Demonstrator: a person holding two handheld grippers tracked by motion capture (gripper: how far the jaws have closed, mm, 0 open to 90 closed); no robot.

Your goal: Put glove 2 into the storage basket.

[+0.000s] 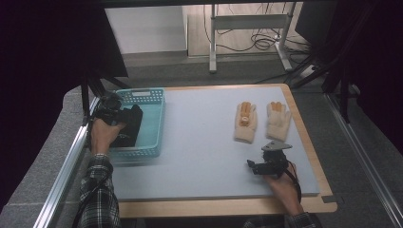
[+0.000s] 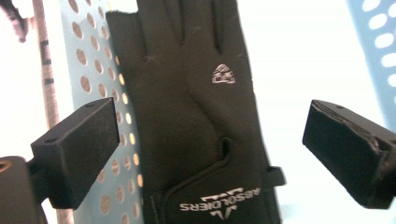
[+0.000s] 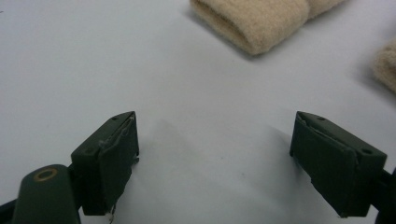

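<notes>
high view: left of everything, the left gripper [image 1: 114, 114] hangs over the basket [image 1: 154, 118], jaws spread wide and pressing nothing. inside the basket lies a black glove [image 1: 133, 124], long axis running near to far, fingers toward the far wall; the left gripper view shows its cuff logo [image 2: 219, 205] nearest the jaws. well right of the basket, two cream gloves [image 1: 245, 122] lie side by side, fingers pointing away. nearer than them, the right gripper [image 1: 256, 166] is open and empty over the table [image 1: 199, 142].
</notes>
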